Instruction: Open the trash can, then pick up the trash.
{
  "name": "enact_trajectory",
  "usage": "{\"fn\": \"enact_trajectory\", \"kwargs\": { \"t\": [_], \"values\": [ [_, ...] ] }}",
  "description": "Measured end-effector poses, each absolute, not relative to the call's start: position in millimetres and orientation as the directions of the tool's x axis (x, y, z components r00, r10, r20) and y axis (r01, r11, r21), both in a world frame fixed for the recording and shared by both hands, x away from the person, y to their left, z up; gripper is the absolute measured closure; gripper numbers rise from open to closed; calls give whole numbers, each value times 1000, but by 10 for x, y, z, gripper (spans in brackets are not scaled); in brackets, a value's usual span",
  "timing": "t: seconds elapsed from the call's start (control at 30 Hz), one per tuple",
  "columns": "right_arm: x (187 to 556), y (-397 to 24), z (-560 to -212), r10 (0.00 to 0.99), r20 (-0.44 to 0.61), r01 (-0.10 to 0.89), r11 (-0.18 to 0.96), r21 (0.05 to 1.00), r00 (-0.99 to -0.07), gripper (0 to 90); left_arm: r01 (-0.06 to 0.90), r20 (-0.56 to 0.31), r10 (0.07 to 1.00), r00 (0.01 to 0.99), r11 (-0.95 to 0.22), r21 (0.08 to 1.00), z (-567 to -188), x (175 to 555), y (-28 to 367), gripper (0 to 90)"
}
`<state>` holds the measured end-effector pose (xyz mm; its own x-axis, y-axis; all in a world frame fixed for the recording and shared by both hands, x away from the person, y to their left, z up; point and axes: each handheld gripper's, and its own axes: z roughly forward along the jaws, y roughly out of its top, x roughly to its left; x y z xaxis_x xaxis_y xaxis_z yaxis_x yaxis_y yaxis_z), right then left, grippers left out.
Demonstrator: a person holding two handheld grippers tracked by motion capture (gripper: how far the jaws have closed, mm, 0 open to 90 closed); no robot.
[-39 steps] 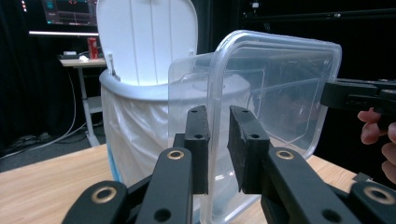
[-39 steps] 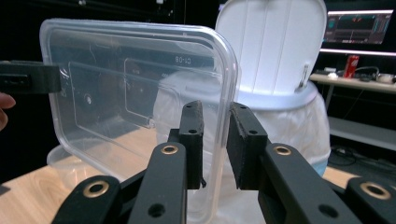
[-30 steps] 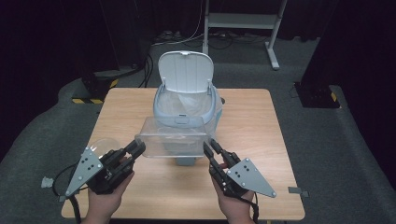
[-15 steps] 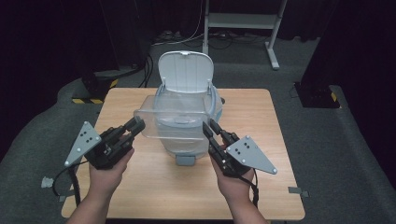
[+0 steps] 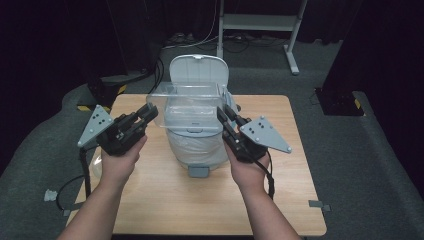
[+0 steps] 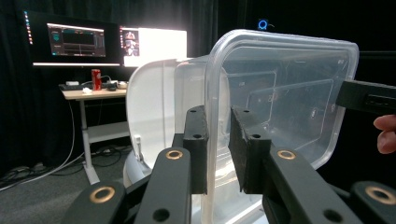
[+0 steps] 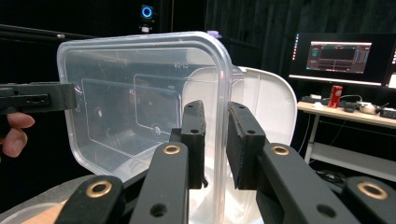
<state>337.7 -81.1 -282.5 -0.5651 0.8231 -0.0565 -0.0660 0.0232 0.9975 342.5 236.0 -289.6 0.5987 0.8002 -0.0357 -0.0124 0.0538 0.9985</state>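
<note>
The box (image 5: 191,107) is a clear plastic container, held in the air between the two grippers, above the bin (image 5: 196,145) that stands on the table (image 5: 165,200). It is tipped on its side: in both gripper views its open face and rim face the camera side-on, and the bottom panel shows through the wall.

The left gripper (image 5: 148,114) clamps the left end wall of the box. In the left gripper view the rim (image 6: 215,121) passes between the two black jaws, one pad outside the wall and one inside. The jaws stand narrow, closed on the wall.

The right gripper (image 5: 223,116) clamps the opposite end wall the same way. In the right gripper view the rim (image 7: 223,121) runs between the jaws, with a pad on each side of the plastic. Each gripper view also shows the other gripper's jaw at the far edge of the box, with fingertips (image 7: 14,130) of the other hand beside it.

The bin is white, with its lid (image 5: 199,70) hinged upright behind the box. A clear liner shows at the bin body below the box. A grey pedal (image 5: 199,171) sits at the bin's base, on the near side.

Both hands grip the gripper bodies from below, forearms entering from the near table edge.
</note>
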Motion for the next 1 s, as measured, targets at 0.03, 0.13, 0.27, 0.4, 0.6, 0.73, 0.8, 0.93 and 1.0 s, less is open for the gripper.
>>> {"fn": "enact_trajectory", "kwargs": {
  "t": [0.03,0.13,0.27,0.4,0.6,0.73,0.8,0.93,1.0],
  "values": [
    [3406,-807,-2816,824,-57,-65,25,998,-563,783,-12,-35,801,598,53,999,-2888,3456,2363,765],
    [3503,-779,-2802,829,-52,-61,21,998,-557,782,-15,-30,806,591,48,999,-2867,3559,2372,764],
    [3629,-750,-2797,833,-42,-53,15,998,-551,782,-20,-24,813,582,43,999,-2841,3682,2384,763],
    [3736,-720,-2796,837,-33,-40,13,999,-547,780,-17,-28,816,577,46,999,-2820,3759,2398,762],
    [3863,-671,-2783,840,-23,-28,10,1000,-543,778,-15,-36,823,567,54,998,-2828,3841,2434,764],
    [3915,-634,-2783,841,-25,-22,16,1000,-540,775,-14,-41,825,564,59,998,-2841,3872,2460,765],
    [3936,-619,-2787,842,-27,-18,20,1000,-539,773,-16,-41,825,564,61,998,-2851,3872,2470,767],
    [3975,-585,-2808,844,-23,-5,23,1000,-536,767,-17,-43,829,558,63,998,-2854,3877,2497,771],
    [4004,-569,-2815,843,-22,0,25,1000,-537,765,-22,-43,830,556,66,998,-2846,3874,2509,774]
  ]
}}
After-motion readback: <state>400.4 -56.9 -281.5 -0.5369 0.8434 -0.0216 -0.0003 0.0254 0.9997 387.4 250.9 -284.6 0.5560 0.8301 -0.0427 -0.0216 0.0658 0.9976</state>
